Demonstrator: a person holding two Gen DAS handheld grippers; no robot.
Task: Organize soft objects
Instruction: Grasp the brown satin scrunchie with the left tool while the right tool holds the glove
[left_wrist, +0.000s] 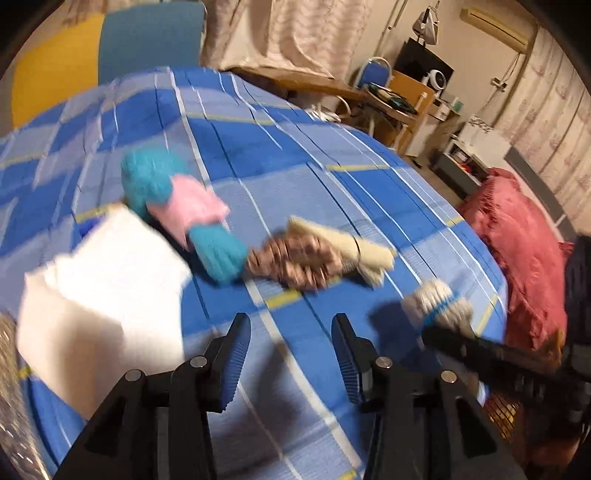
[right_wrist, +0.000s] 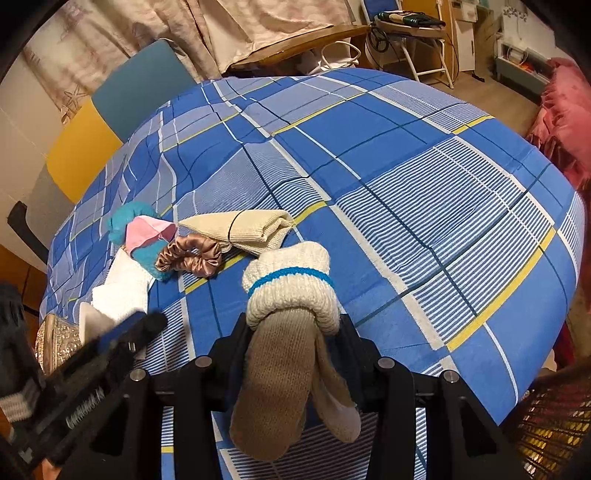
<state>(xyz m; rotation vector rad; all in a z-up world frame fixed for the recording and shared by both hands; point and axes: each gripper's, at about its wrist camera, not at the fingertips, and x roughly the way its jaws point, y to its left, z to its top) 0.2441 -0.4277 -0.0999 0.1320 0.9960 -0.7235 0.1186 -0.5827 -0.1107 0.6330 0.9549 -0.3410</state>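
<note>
Gripping a rolled sock (right_wrist: 291, 295), the right tool (right_wrist: 291, 332) hovers over the bed (right_wrist: 424, 206).

A blue plaid sheet (right_wrist: 424, 192) with white and yellow lines covers the bed. Behind its far edge stand a teal panel (right_wrist: 140, 85) and a yellow panel (right_wrist: 83, 162), side by side. Pale patterned curtains (left_wrist: 291, 33) hang along the far wall. A blue folding chair (left_wrist: 375, 74) stands near a wooden desk (left_wrist: 406, 96) cluttered with small items too blurred to name. An air conditioner (left_wrist: 495, 24) sits high on the wall. A red cushion (left_wrist: 521, 251) lies just off the bed's right edge. A glittery box (right_wrist: 59, 341) rests at the bed's near left, and a woven basket (right_wrist: 554, 428) shows at the near right.
</note>
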